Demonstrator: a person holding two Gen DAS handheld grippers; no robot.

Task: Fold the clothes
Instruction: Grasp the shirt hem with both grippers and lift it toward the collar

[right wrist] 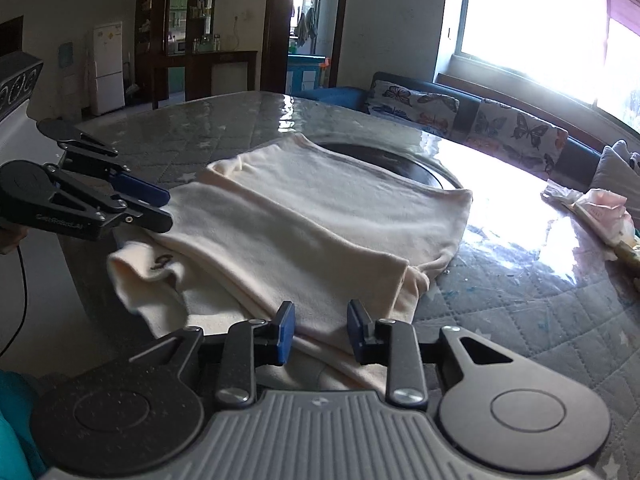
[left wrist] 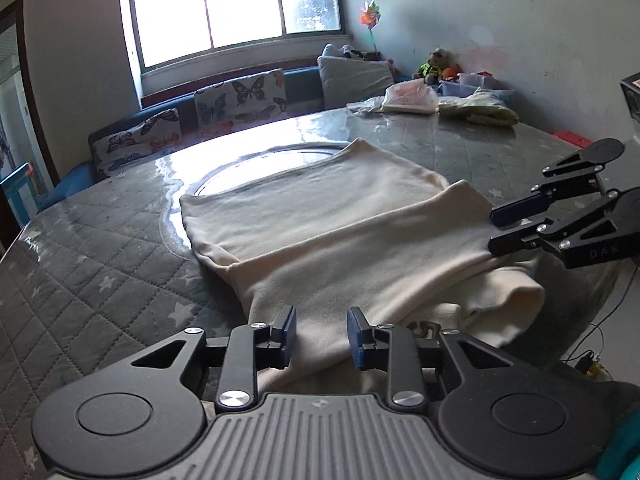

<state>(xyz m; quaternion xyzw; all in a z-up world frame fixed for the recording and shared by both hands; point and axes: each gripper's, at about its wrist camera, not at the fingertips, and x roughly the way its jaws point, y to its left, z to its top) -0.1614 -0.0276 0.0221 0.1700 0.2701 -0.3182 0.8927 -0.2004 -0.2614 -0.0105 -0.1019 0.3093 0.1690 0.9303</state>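
A cream top (left wrist: 340, 220) (right wrist: 320, 216) lies flat on the grey quilted table (left wrist: 100, 240) (right wrist: 520, 300), with one side folded over across its near part. Its near end (left wrist: 504, 304) droops over the table edge, and a small dark mark (right wrist: 161, 262) shows there. In its own view my left gripper (left wrist: 322, 334) is open, its blue pads either side of the near cloth edge without pinching it. The same holds for my right gripper (right wrist: 322, 332), open over the near fold. Each gripper also shows in the other's view, left gripper (right wrist: 168, 208) and right gripper (left wrist: 496, 227), at a corner of the folded layer.
A round dark inset (left wrist: 256, 164) (right wrist: 400, 164) sits in the table under the top's far edge. Piled clothes (left wrist: 412, 98) (right wrist: 600, 216) lie at the far corner. A sofa with butterfly cushions (left wrist: 240, 98) (right wrist: 516, 128) runs under the window. A cable (right wrist: 20, 292) hangs off the table's near side.
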